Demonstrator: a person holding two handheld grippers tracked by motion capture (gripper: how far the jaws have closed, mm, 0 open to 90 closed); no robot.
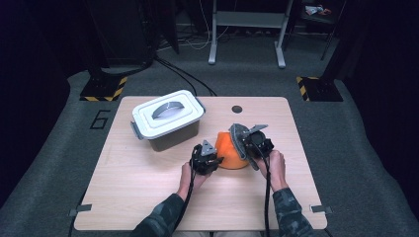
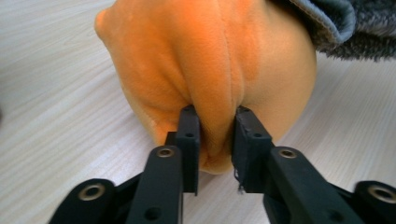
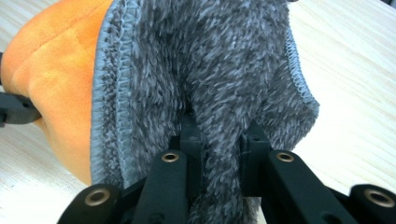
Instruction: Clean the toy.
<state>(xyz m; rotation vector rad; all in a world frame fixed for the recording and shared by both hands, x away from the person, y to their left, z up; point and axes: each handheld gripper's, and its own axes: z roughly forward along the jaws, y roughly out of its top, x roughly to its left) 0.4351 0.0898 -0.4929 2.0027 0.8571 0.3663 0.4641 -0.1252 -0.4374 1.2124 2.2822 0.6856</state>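
Orange plush piece [image 1: 231, 150] sits on the tabletop [image 1: 148, 192] right of centre, a bit toward the near edge, with a grey fleecy cloth [image 1: 238, 137] draped over its right side. Can't tell whether they're one sewn item or two separate things, since the seam is hidden under the drape.

Left tool [image 1: 206, 159] is clenched on a pinched fold of the orange plush; in the left gripper view the left tool [image 2: 215, 140] has a ridge of fabric squeezed between the pads, low on the body near the wood. Right tool [image 1: 255, 143] is clenched on the grey cloth; in the right gripper view the right tool [image 3: 220, 140] has a thick tuck of pile between the jaws, and the orange plush shows at the left. Both hands are close together, one on each side of the item.

Step in hand looks like separating or peeling the grey cloth off the orange body. To do it well:
- keep the left grip low and steady as the anchor, and don't lift it
- pull the grey cloth up and away to the right, slowly, so the pile doesn't slip out
- both bites are fabric only, so a jerk could lose either one
- watch the orange body doesn't roll toward the near edge

White-lidded grey bin [image 1: 168, 121] stands toward the far-left corner, well apart, lid on.
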